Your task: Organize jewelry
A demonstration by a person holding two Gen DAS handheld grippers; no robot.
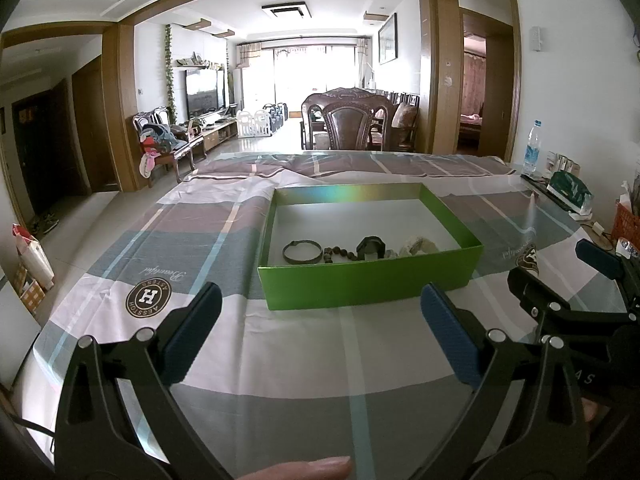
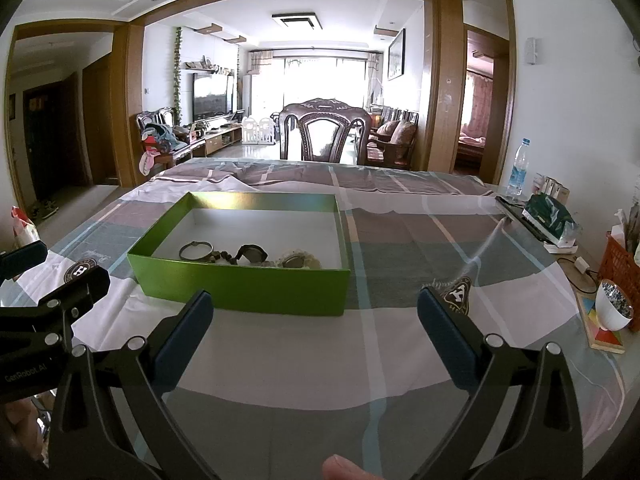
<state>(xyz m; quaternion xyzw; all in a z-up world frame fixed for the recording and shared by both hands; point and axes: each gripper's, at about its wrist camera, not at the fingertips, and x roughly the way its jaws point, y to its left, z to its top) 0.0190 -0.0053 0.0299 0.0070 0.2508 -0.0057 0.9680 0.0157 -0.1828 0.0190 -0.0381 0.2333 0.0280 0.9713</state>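
The left gripper (image 1: 320, 312) hangs level with its jaws spread wide and nothing between them — the blue pads (image 1: 448, 332) face each other. The right gripper (image 2: 314, 316) matches it, jaws wide apart and empty, just beside the left — a fingertip (image 2: 344, 468) shows below.

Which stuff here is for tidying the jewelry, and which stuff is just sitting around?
For the job:
green box
bangle inside it
bead string inside it
left gripper, open
right gripper, open

Just lying about:
water bottle
white cup
orange basket
green packet
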